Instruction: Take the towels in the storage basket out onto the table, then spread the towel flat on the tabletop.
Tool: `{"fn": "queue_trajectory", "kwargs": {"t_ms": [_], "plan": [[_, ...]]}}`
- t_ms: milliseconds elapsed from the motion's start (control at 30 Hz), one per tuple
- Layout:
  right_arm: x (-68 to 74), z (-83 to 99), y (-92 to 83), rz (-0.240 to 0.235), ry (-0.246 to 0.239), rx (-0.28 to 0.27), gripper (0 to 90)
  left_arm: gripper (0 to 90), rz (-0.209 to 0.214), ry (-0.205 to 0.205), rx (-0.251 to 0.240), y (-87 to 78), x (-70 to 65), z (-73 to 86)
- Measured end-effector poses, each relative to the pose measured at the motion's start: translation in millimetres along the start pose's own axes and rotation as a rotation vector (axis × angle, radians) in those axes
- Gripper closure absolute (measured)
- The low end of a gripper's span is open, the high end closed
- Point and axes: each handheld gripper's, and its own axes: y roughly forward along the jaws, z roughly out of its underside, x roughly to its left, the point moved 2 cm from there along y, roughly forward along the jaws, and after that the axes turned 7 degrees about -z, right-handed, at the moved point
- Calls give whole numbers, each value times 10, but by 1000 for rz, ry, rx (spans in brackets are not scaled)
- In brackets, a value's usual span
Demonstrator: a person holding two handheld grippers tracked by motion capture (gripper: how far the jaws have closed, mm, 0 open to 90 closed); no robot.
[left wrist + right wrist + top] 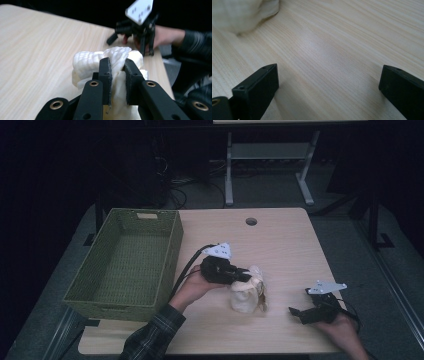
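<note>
A crumpled white cloth (pixel 247 296) lies bunched near the middle of the wooden table (pixel 280 245). My left gripper (pixel 245 275) comes at it from the left and is shut on a fold of the cloth (pixel 117 66), the fabric pinched between both black jaws. My right gripper (pixel 296 313) rests low at the table's right front, jaws wide apart over bare wood (pixel 329 75), nothing between them. The cloth (pixel 242 12) sits at the upper left of the right gripper view. In the left gripper view, the right gripper (pixel 117 37) is beyond the cloth.
A green woven basket (pixel 85 292) stands on the table's left side, nothing inside it. A round cable hole (pixel 251 221) is near the far edge. A grey desk frame (pixel 270 160) and cables lie on the floor behind.
</note>
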Motion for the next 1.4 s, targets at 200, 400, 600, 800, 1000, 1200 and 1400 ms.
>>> {"fn": "queue_trajectory", "kwargs": {"t_ms": [200,400,600,800,1000,1200,1400], "plan": [[1,0,0,0,1,-1,22,776,7,-12,38,105,30,129],[1,0,2,0,2,-3,22,770,15,-13,91,220,40,253],[3,-1,1,0,4,-1,22,683,23,-26,134,314,27,341],[5,0,3,1,8,-9,37,429,-27,-28,112,203,33,278],[21,-39,-46,-55,29,-20,161,408,-81,-47,104,50,59,310],[99,-115,-22,-117,14,-52,222,416,-129,-63,114,-38,66,405],[169,-188,-6,-166,-3,-95,270,420,-113,-37,120,-28,-149,466]]}}
